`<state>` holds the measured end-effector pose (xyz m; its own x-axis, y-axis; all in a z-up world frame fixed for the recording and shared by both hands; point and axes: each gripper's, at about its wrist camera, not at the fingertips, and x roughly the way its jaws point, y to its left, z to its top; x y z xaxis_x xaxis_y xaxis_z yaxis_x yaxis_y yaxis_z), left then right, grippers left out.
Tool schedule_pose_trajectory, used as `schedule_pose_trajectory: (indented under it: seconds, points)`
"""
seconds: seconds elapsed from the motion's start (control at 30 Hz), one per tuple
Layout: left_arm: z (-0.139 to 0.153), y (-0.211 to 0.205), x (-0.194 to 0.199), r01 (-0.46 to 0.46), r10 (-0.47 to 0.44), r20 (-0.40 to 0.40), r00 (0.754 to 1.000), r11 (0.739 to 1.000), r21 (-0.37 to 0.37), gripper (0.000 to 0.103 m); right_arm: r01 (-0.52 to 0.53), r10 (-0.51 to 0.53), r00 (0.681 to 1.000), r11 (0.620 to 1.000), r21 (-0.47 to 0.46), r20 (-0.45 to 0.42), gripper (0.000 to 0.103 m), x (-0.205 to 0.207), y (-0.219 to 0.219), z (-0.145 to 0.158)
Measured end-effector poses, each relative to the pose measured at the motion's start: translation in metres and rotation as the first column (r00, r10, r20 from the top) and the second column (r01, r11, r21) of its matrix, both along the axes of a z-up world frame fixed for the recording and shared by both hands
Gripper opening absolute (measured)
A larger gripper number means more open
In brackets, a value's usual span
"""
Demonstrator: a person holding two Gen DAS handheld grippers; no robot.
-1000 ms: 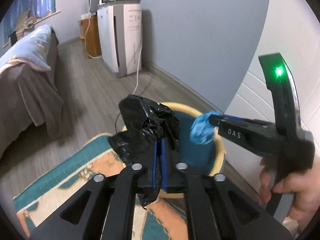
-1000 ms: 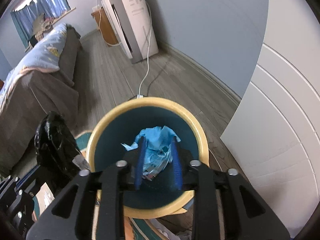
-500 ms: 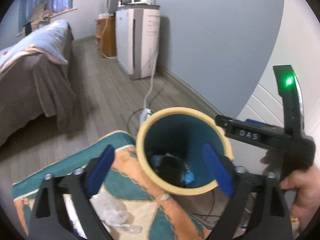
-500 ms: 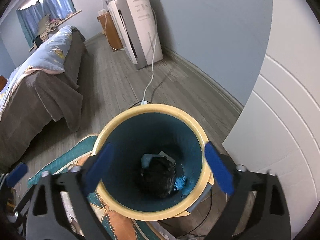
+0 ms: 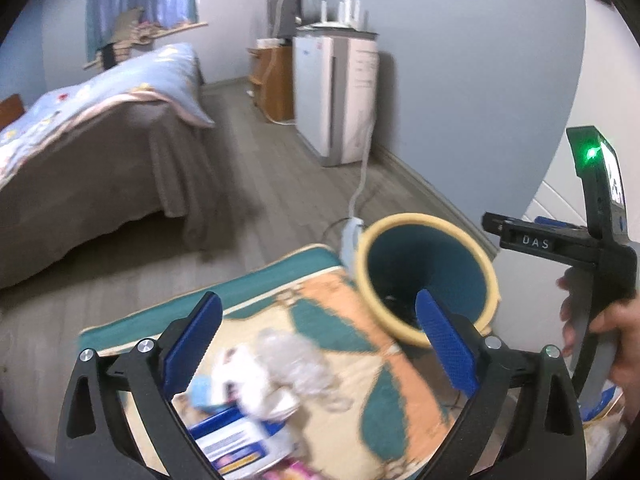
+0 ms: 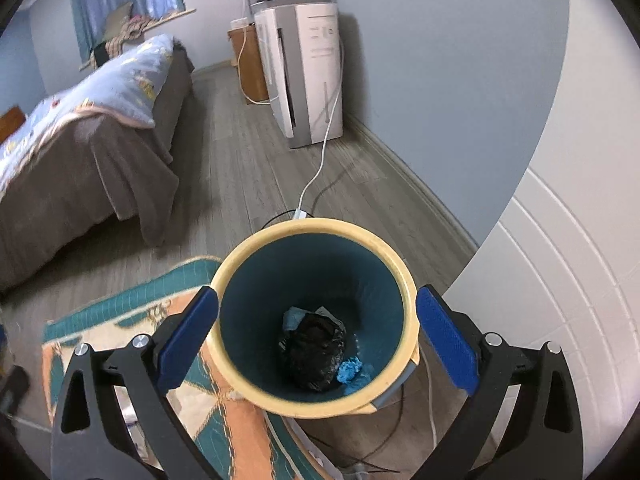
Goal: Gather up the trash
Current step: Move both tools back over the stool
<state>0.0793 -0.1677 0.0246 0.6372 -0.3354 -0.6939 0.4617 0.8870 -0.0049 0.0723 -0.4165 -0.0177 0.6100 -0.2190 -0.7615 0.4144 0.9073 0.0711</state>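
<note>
Both claws, left claw (image 5: 316, 328) and right claw (image 6: 318, 336), gape wide and empty, crumpled black plastic bag (image 6: 314, 354) and blue wrapper (image 6: 352, 372) already in the yellow-rimmed teal bin (image 6: 312, 226), while white plastic scraps (image 5: 280, 372) await on the patterned rug (image 5: 360, 340).

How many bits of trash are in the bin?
3: a black bag in the middle of the bin, a blue wad beside it, and a pale blue scrap behind. More may hide underneath.

Litter (image 5: 256, 392) on rug (image 5: 344, 344): motion-blurred, items not identifiable. Box (image 5: 236, 446) cut by frame bottom. Bin (image 6: 316, 400) base hidden. Blue scrap (image 6: 294, 317) mostly under black bag (image 6: 314, 354).
</note>
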Motion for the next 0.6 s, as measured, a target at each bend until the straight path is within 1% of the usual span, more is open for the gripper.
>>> schedule_pose_trajectory:
  seconds: [0.1, 0.17, 0.3, 0.33, 0.47, 0.53, 0.6]
  points:
    - [0.008, 0.031, -0.011, -0.054, 0.054, 0.015, 0.998, 0.998, 0.017, 0.097, -0.026, 0.024, 0.999, 0.998, -0.058, -0.042, 0.097, 0.000, 0.026, 0.004]
    - [0.012, 0.052, -0.017, -0.092, 0.092, 0.021, 0.996, 0.995, 0.023, 0.097, -0.068, 0.063, 0.996, 0.995, -0.070, -0.062, 0.097, -0.001, 0.046, 0.007]
    - [0.013, 0.094, -0.028, -0.172, 0.171, 0.025, 0.985, 0.985, 0.030, 0.097, -0.163, 0.161, 0.984, 0.986, -0.024, -0.073, 0.097, -0.005, 0.086, 0.010]
    - [0.011, 0.103, -0.030, -0.189, 0.188, 0.027, 0.982, 0.981, 0.038, 0.097, -0.178, 0.176, 0.982, 0.984, -0.017, -0.070, 0.097, -0.007, 0.094, 0.011]
    - [-0.003, 0.136, -0.040, -0.252, 0.249, 0.042, 0.968, 0.963, 0.099, 0.097, -0.280, 0.280, 0.960, 0.960, 0.004, -0.005, 0.097, -0.021, 0.134, 0.019]
    - [-0.011, 0.147, -0.043, -0.267, 0.265, 0.038, 0.964, 0.956, 0.121, 0.097, -0.296, 0.296, 0.955, 0.955, -0.020, -0.009, 0.097, -0.024, 0.149, 0.020]
    - [-0.017, 0.157, -0.045, -0.279, 0.278, 0.026, 0.960, 0.953, 0.121, 0.097, -0.315, 0.315, 0.949, 0.949, -0.025, -0.012, 0.097, -0.030, 0.164, 0.016]
